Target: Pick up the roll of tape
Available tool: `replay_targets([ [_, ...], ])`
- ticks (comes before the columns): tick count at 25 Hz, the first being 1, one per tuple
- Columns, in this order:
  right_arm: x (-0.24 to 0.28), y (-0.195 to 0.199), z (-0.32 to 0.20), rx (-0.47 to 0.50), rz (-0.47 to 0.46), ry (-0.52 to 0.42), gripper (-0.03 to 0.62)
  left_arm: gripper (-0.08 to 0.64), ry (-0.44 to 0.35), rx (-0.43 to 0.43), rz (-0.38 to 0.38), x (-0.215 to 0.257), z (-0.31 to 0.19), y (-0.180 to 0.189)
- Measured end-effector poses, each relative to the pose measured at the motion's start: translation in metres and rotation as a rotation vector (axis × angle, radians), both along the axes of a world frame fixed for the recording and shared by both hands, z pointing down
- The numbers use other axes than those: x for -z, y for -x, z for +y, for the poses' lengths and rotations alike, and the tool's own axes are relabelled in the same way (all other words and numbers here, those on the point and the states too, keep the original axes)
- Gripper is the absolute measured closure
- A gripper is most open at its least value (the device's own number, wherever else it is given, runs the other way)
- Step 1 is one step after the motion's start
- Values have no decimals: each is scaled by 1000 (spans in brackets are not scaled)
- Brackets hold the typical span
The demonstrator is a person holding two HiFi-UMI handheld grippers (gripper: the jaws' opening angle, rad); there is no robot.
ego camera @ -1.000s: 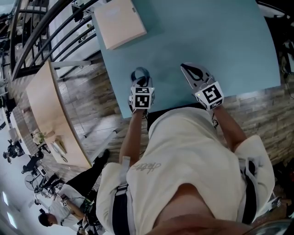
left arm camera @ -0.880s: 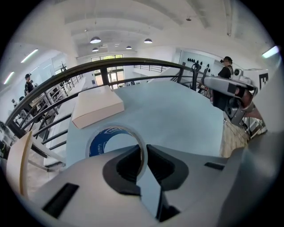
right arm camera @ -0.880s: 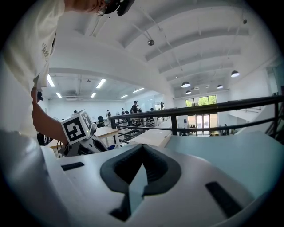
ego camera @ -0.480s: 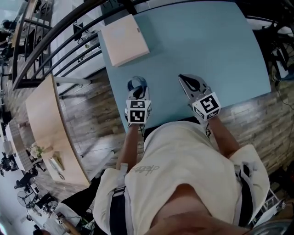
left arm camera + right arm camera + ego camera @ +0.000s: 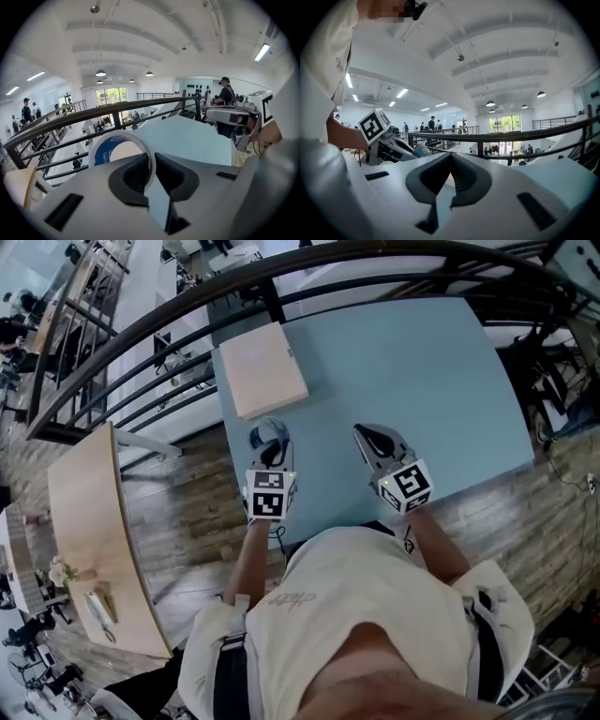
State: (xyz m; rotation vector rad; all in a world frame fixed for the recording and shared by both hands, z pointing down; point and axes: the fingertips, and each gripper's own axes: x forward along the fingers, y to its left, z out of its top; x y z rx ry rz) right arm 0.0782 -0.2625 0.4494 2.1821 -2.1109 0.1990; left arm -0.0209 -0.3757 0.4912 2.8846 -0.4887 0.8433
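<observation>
Left gripper (image 5: 270, 446) seen raised off blue table (image 5: 403, 362) compared with a second ago. Roll of tape (image 5: 104, 149) carried up with it, thin rim pinched between jaws, ring upright, judged clear of tabletop. Right gripper (image 5: 450, 161) likewise lifted, jaws closed together, nothing held. Pickup judged essentially achieved; slip from narrow rim hold judged the remaining risk.
</observation>
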Motion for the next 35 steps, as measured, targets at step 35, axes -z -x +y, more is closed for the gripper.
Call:
replay_targets([
  [35,150,-10,-3,21,175,-253,584,504,-211,49,355,163,-22,6],
])
